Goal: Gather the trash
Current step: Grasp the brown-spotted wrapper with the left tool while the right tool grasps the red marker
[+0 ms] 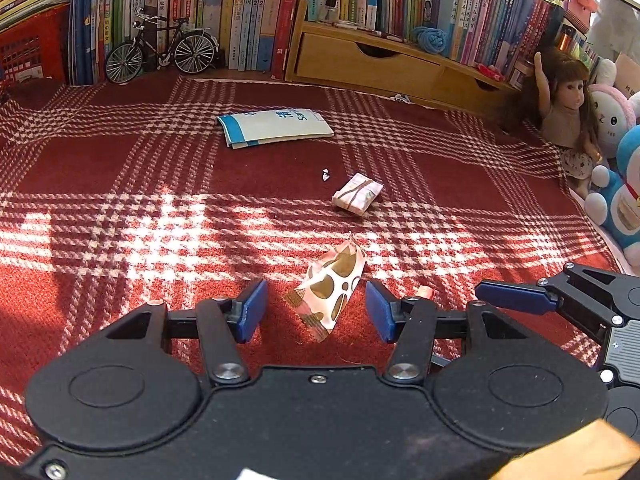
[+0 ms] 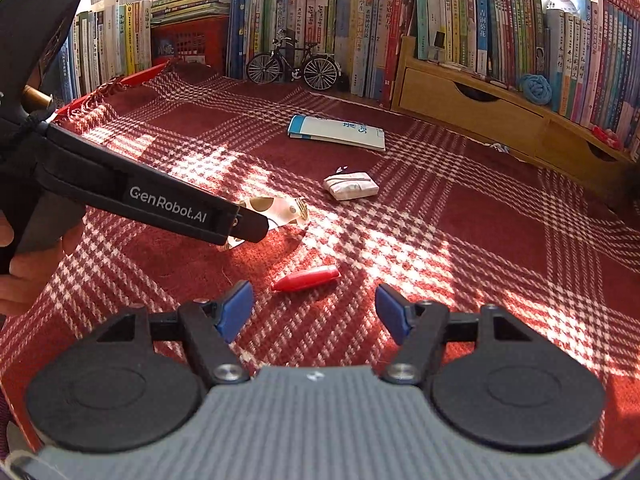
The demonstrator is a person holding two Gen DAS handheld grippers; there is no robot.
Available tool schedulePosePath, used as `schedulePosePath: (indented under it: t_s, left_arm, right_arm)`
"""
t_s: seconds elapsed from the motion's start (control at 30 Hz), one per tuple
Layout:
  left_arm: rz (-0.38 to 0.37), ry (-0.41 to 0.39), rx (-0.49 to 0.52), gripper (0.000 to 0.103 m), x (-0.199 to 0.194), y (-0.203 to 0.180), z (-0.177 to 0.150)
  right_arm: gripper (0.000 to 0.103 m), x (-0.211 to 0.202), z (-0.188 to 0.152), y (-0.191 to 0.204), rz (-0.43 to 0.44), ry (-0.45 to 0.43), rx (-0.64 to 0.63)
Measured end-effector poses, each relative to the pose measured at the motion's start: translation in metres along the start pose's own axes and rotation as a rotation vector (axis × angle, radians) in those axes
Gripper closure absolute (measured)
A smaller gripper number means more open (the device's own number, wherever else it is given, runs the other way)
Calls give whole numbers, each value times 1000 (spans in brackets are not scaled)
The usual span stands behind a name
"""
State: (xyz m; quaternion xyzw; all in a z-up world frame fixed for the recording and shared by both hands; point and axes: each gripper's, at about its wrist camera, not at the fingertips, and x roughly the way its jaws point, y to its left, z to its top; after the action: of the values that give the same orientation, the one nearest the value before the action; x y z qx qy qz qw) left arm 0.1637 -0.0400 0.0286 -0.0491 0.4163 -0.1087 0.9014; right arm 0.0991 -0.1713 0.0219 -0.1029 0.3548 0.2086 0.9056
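Note:
A crumpled wrapper with brown spots [image 1: 332, 288] lies on the red plaid cloth [image 1: 120, 208]. My left gripper [image 1: 316, 312] is open, its blue pads on either side of the wrapper and not touching it. A red cone-shaped cap [image 2: 306, 278] lies just ahead of my right gripper [image 2: 316, 312], which is open and holds nothing. Farther back are a wrapped tissue packet [image 1: 357, 194] and a tiny white scrap [image 1: 326, 175]. In the right wrist view the left gripper's finger [image 2: 244, 224] partly covers the wrapper [image 2: 280, 208]. The packet [image 2: 351, 186] lies beyond.
A blue and white booklet [image 1: 276, 128] lies flat farther back. A model bicycle [image 1: 160, 48], rows of books and a wooden drawer shelf [image 1: 368, 60] line the far edge. A doll [image 1: 568, 104] and plush toys [image 1: 616, 196] sit at the right. A hand [image 2: 24, 276] holds the left gripper.

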Motion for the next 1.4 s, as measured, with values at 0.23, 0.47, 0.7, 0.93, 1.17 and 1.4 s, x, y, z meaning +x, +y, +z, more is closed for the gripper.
schedulePosePath:
  t_s: [0.23,0.47,0.7,0.93,1.17,1.4]
  left_arm:
    - [2,-18,38,63,12,-7,2]
    - [-22,-26,60,81,12,-12,2]
    - [-20,-47,51,83,2,-5,3]
    - [-14,-52,41,83,-9,1,0]
    - [-8,-56,47,84,-21,3,-7]
    - [-7,-77,56,84,-42,3,-12]
  right_arm:
    - [25,16,4,3,18,12,-43]
    - [25,27,8,6,26,23,-74]
    - [33,23,6,11,71,23,-100]
    - [43,19,4,21,78,23,-139]
    - [46,8,1,26,71,11,-134]
    - [47,-10,-3,29,63,0,-125]
